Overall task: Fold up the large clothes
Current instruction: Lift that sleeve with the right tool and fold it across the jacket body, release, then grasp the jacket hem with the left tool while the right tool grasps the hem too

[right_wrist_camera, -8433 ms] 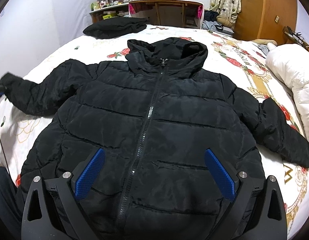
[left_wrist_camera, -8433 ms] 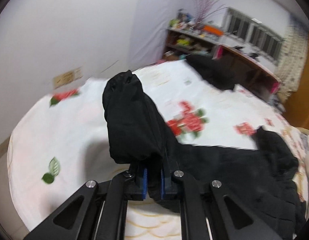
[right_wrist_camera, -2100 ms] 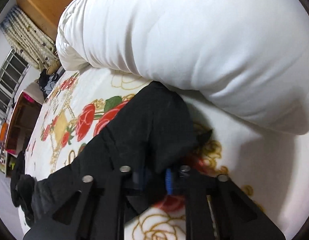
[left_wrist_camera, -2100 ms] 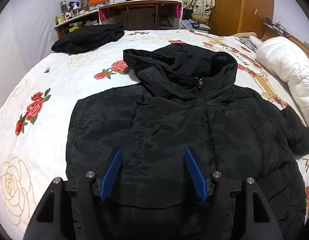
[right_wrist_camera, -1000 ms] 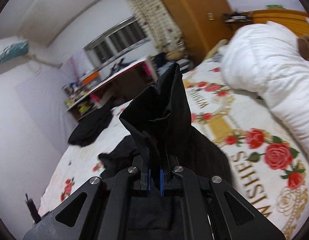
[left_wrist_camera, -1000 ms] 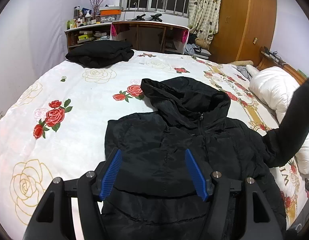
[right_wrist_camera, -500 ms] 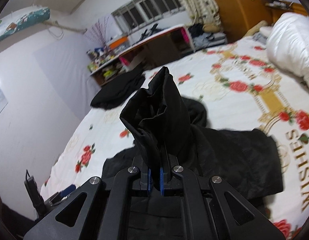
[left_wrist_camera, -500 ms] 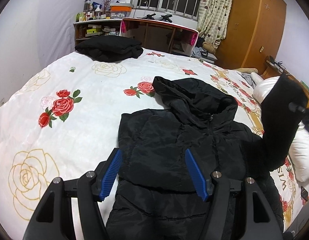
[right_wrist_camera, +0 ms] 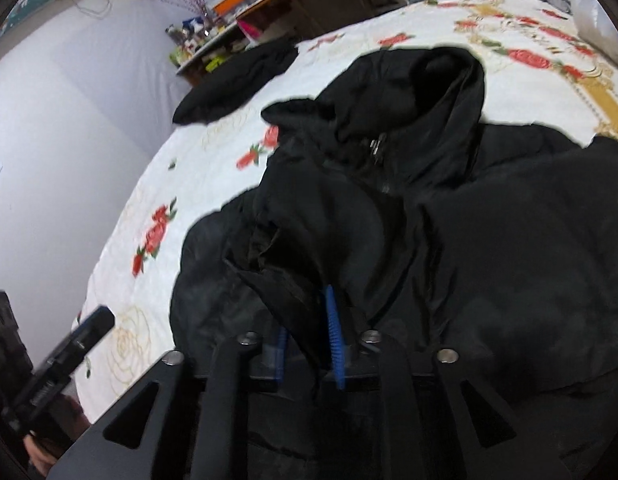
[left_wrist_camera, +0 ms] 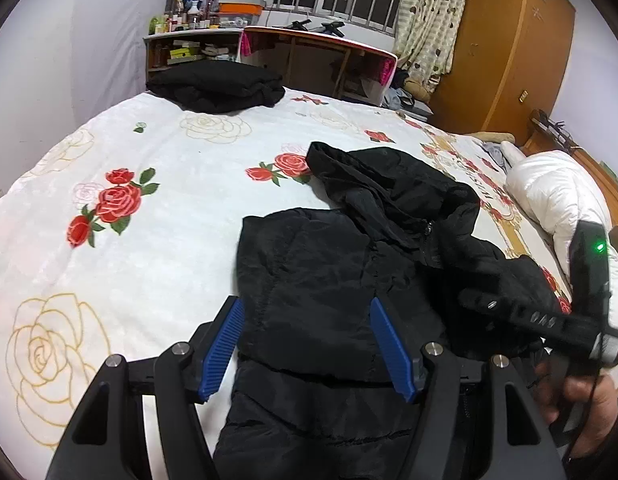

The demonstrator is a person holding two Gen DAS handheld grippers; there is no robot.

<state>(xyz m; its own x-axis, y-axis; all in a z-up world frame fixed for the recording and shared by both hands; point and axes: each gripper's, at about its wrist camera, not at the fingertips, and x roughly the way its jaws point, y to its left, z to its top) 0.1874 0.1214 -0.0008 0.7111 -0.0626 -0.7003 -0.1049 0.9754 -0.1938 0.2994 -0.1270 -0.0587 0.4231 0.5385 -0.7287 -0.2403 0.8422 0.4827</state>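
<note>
Only the right wrist view shows the right gripper (right_wrist_camera: 307,332) with its jaws opening, the sleeve cuff (right_wrist_camera: 285,292) between its blue ribbed pads. The left gripper (left_wrist_camera: 307,344) hangs wide open, empty, above the puffy black jacket (left_wrist_camera: 329,272) on the rose-printed bed (left_wrist_camera: 149,200). Beyond lies a folded dark garment (left_wrist_camera: 215,86).

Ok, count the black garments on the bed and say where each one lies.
2. The black jacket is spread out in the near middle of the bed; a folded black garment sits at the far edge by the desk. Others may be hidden.

White duvet (left_wrist_camera: 557,192) (perhaps bunched) beside wardrobe (left_wrist_camera: 505,52).
</note>
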